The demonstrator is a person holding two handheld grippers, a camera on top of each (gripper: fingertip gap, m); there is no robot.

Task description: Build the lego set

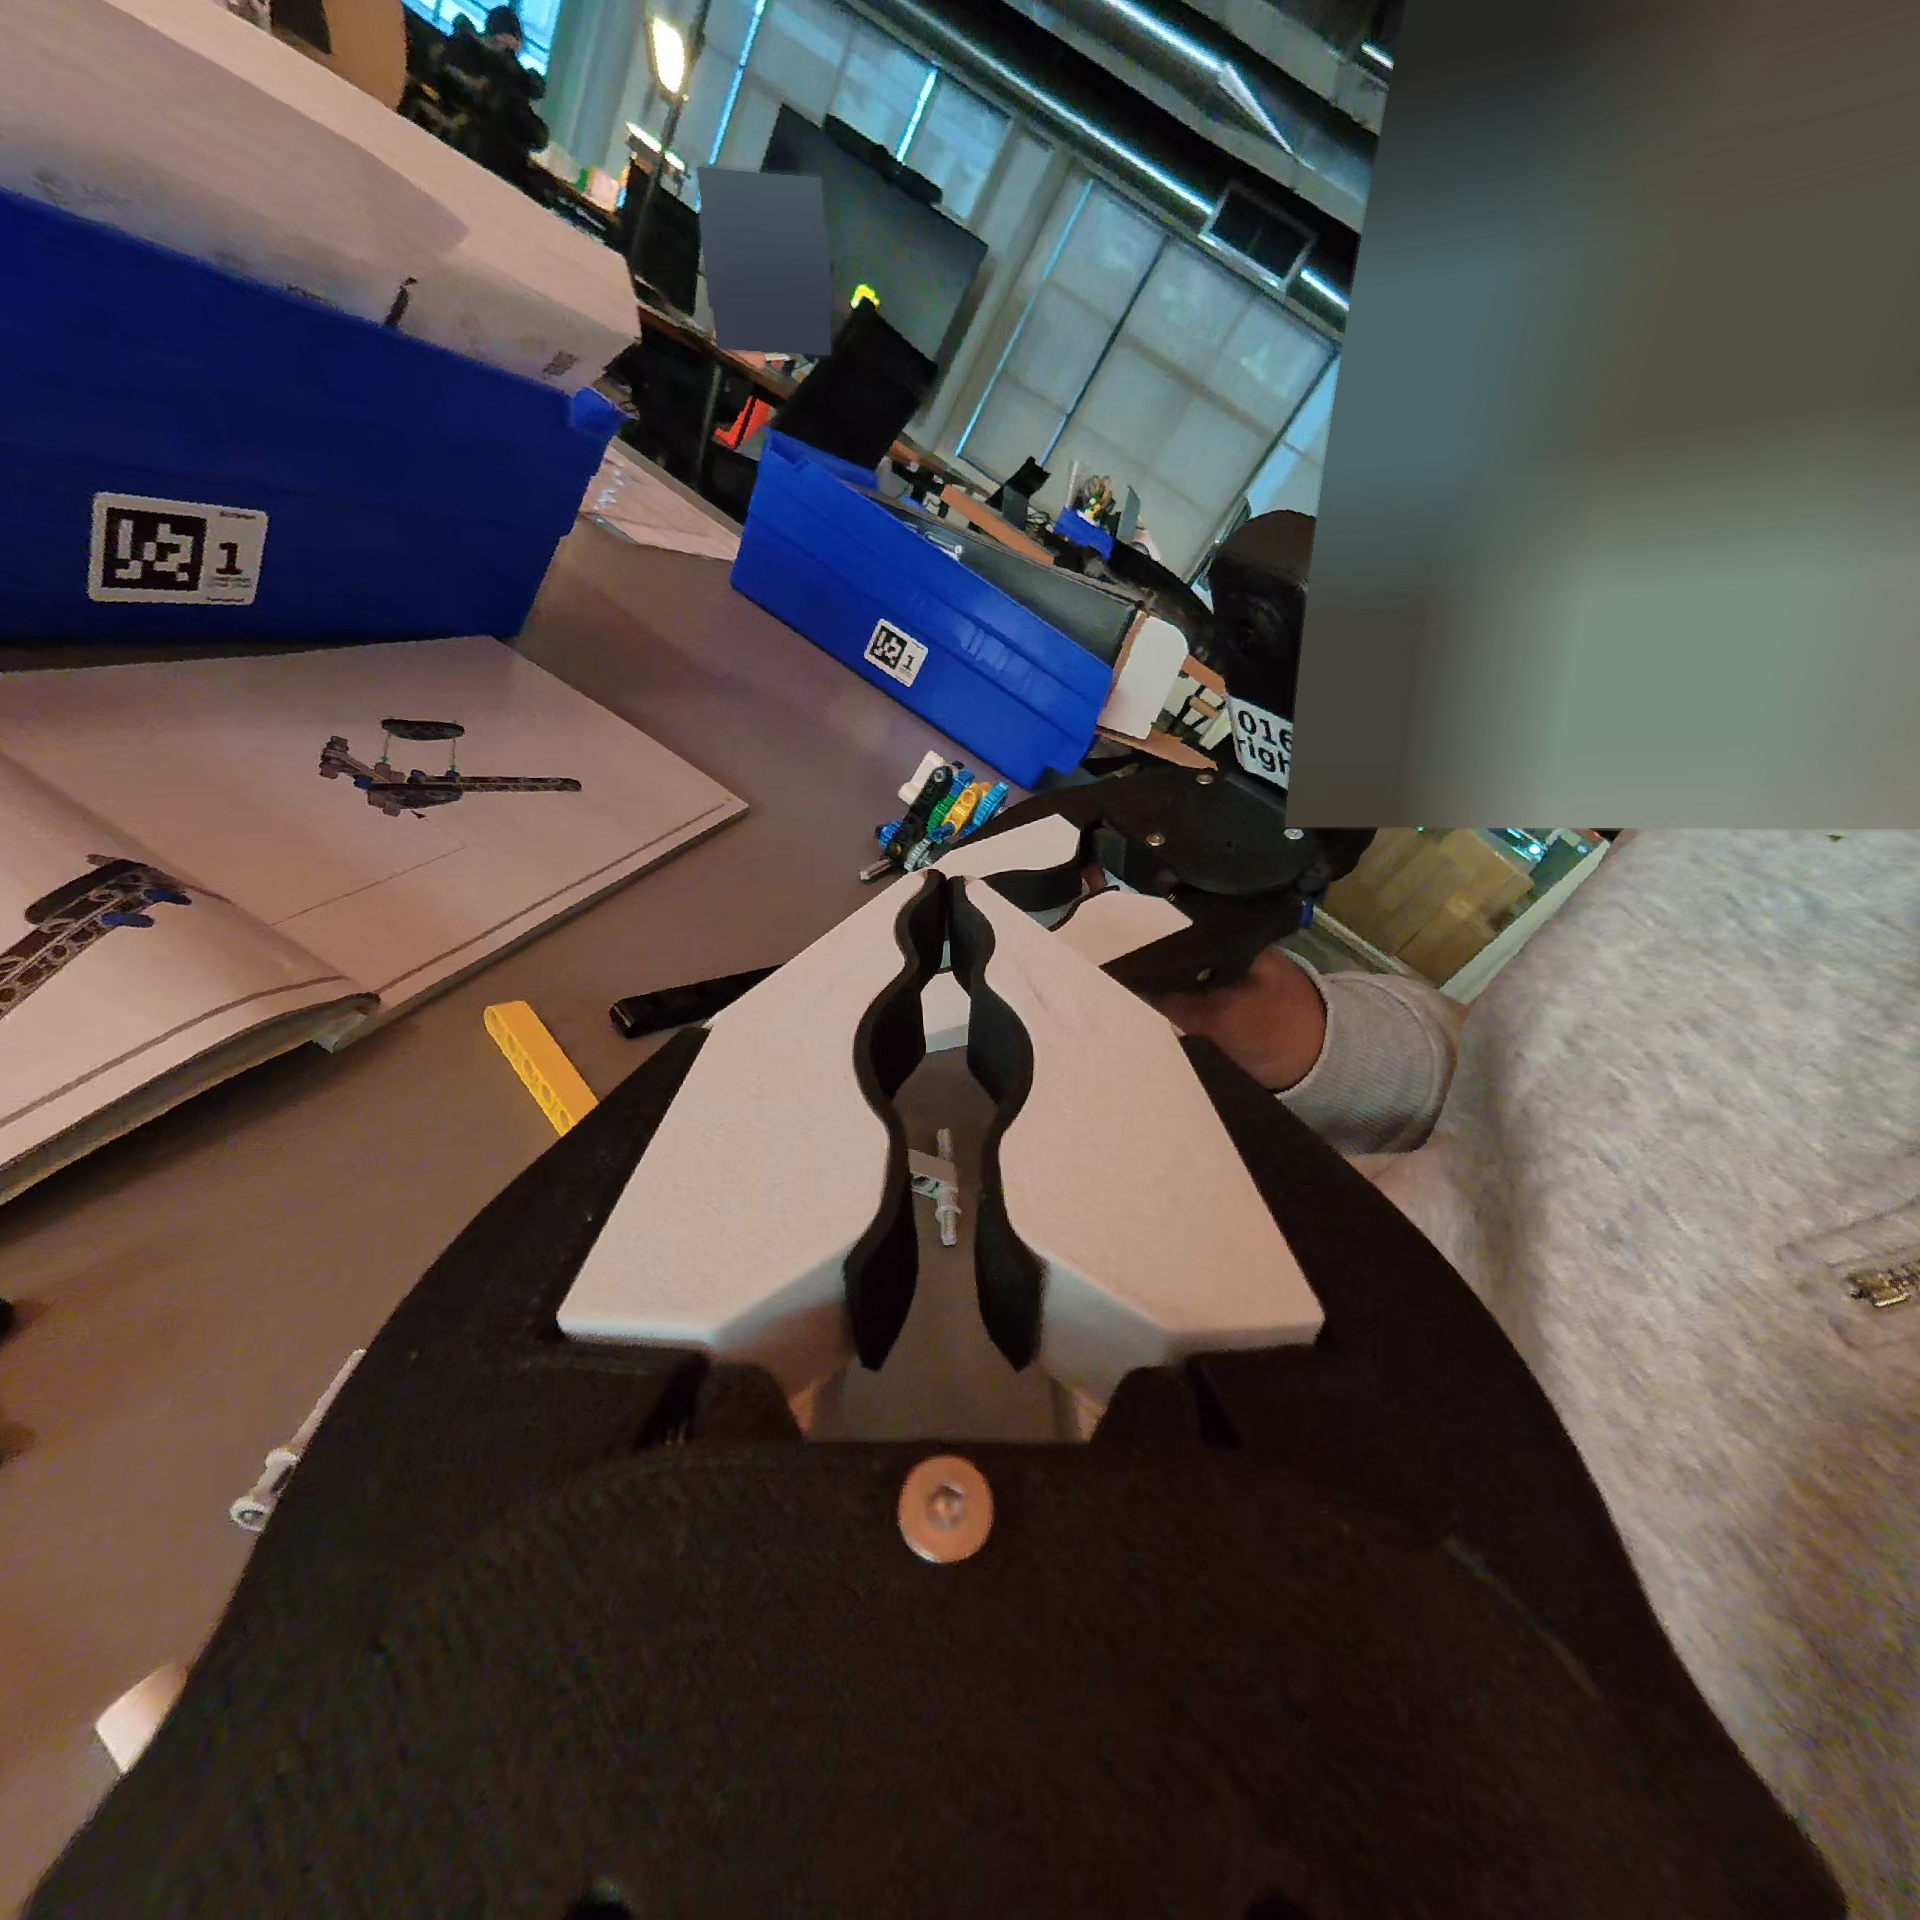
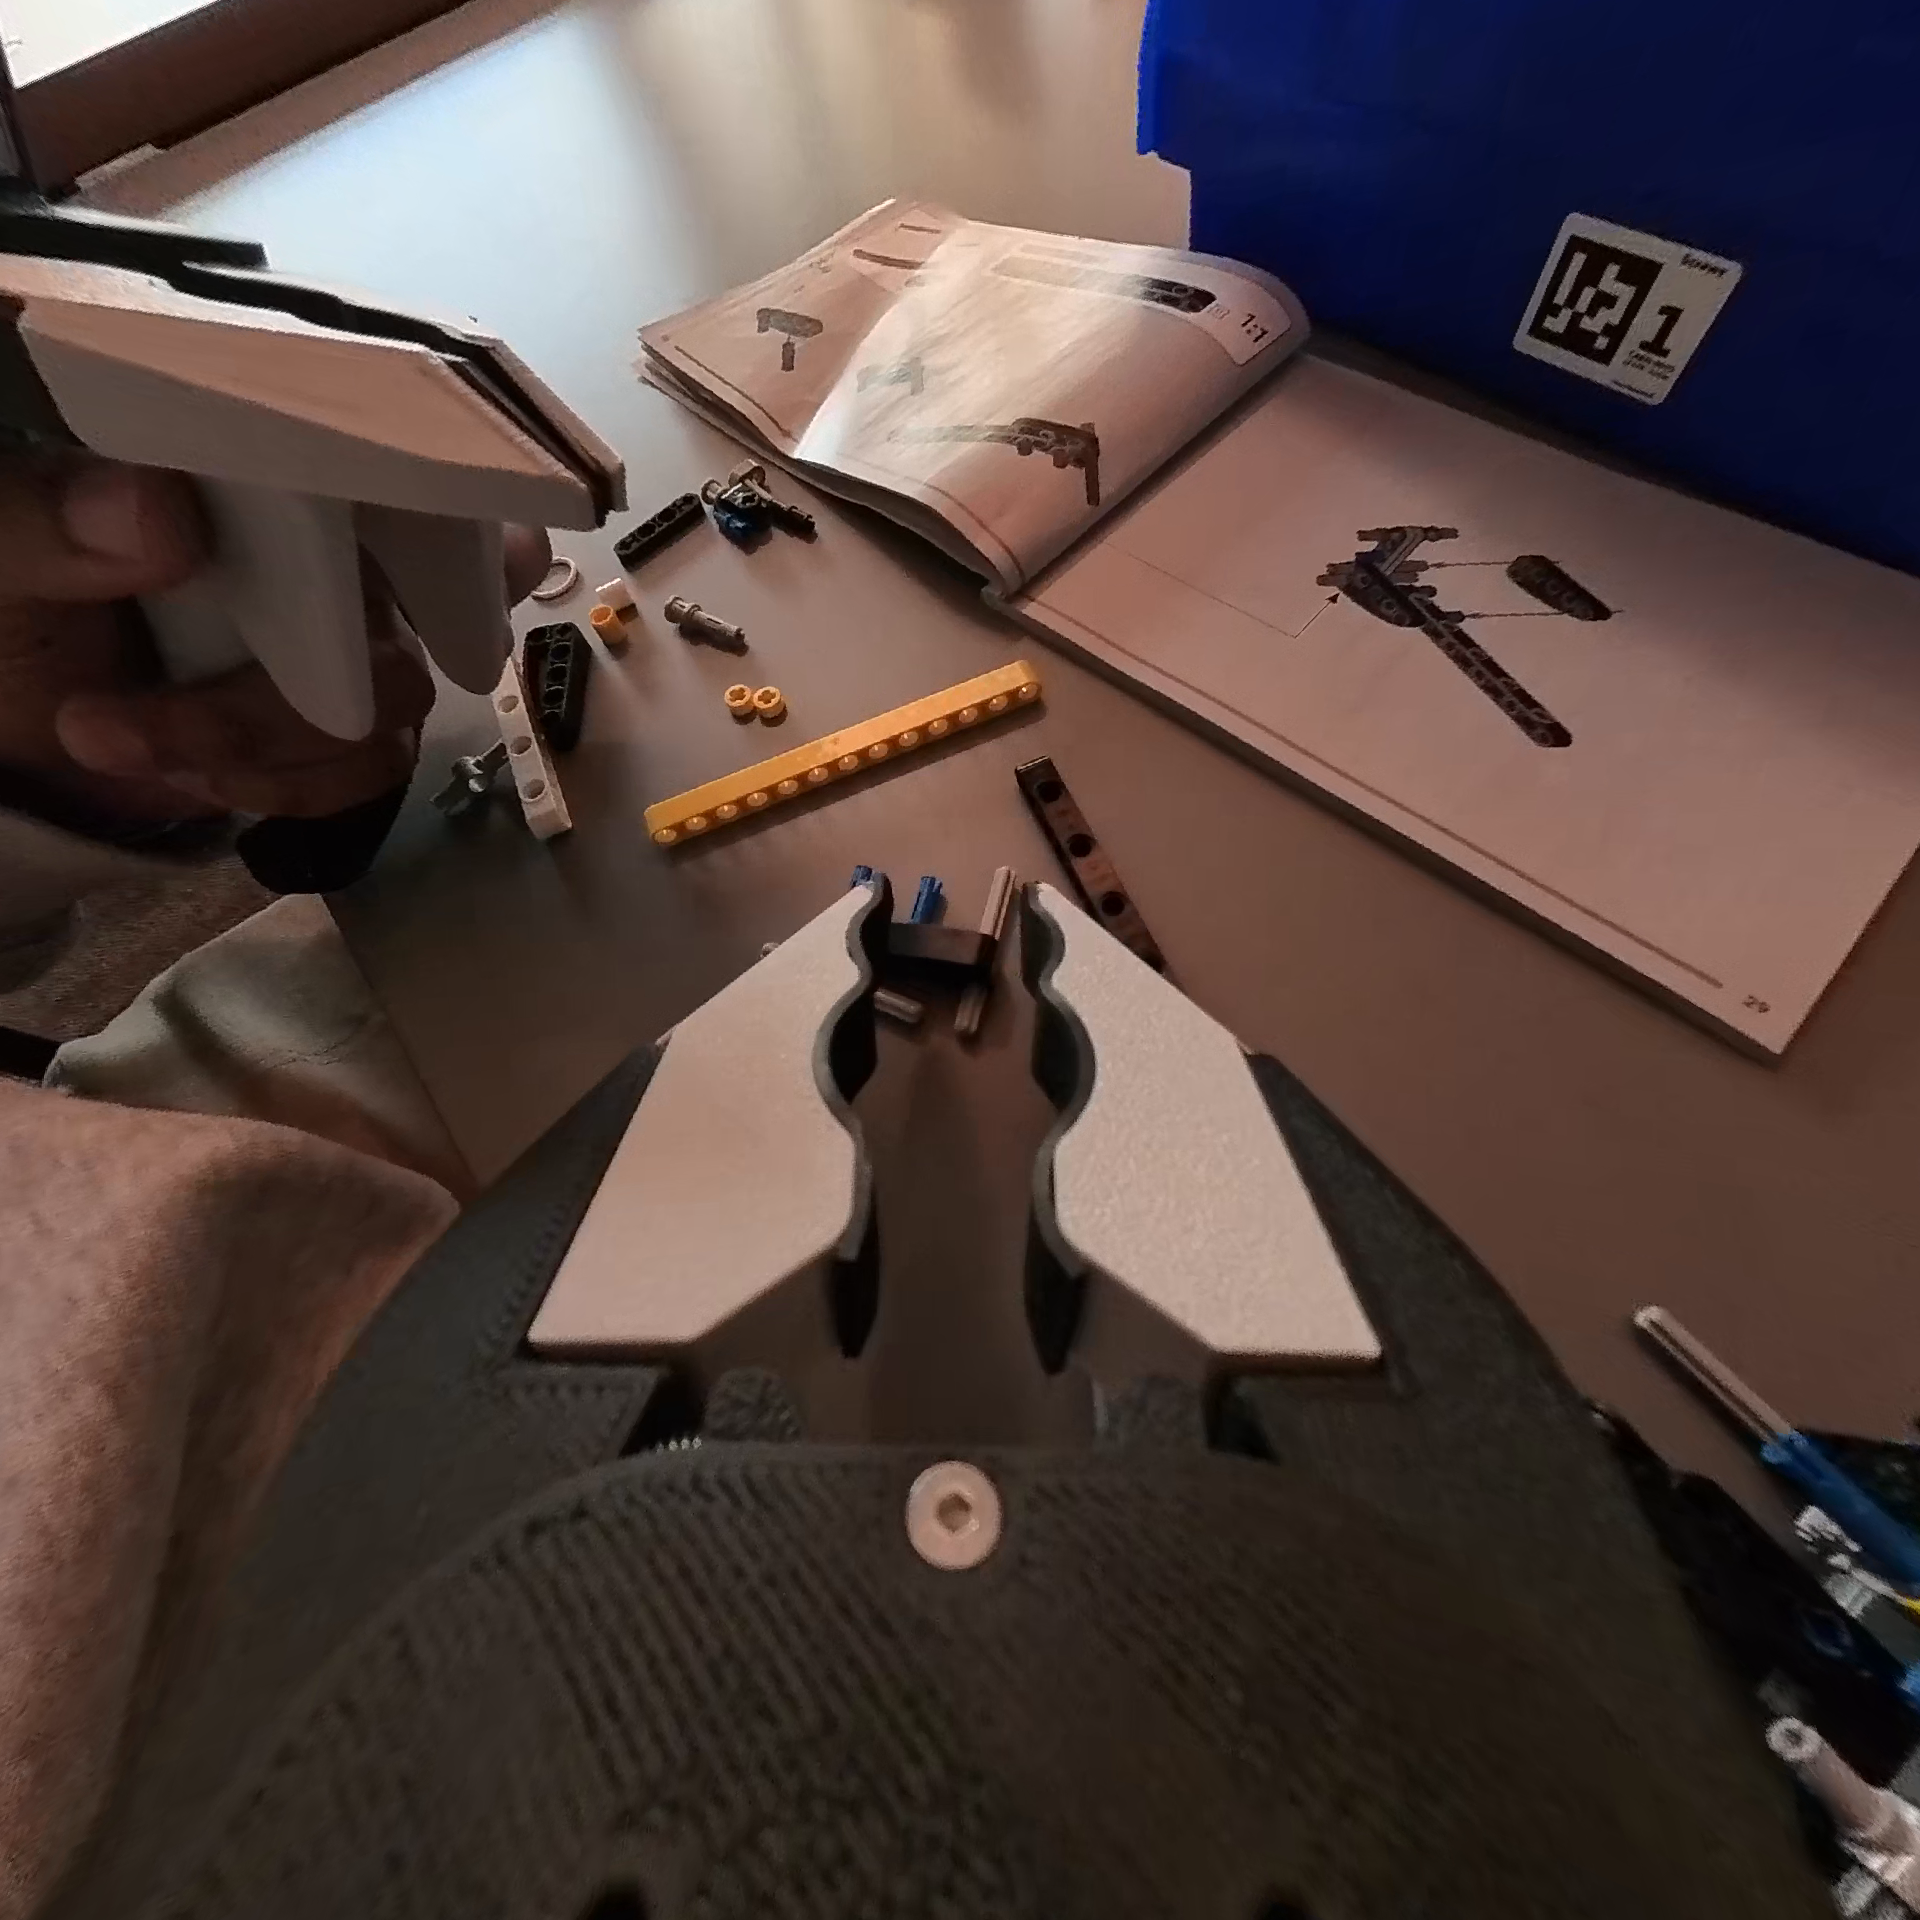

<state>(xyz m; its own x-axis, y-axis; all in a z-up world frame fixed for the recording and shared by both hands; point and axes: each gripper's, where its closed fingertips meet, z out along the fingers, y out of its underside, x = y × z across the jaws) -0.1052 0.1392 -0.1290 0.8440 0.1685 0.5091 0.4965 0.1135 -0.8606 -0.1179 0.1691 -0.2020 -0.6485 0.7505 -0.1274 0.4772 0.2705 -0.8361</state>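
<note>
My right gripper (image 2: 951,904) is open low over the table. Its jaws stand on either side of a small black piece (image 2: 935,943) with blue pins and a grey axle; a narrow gap shows beside the axle. My left gripper (image 1: 943,894) is shut and looks empty, held above the table; it also shows in the right wrist view (image 2: 608,499) at the upper left, in a hand. A long yellow beam (image 2: 842,753) and a black beam (image 2: 1081,862) lie just beyond the right gripper. A small grey pin piece (image 1: 940,1184) lies on the table under the left fingers.
An open instruction booklet (image 2: 1455,675) lies to the right, in front of a blue bin (image 2: 1558,156). A white beam (image 2: 530,758), a black angled piece (image 2: 561,670), orange bushes (image 2: 755,701) and pins lie at the left. A second blue bin (image 1: 925,613) and a multi-coloured assembly (image 1: 940,805) sit farther off. The gap from one gripper's tips to the other's is roughly 8 cm.
</note>
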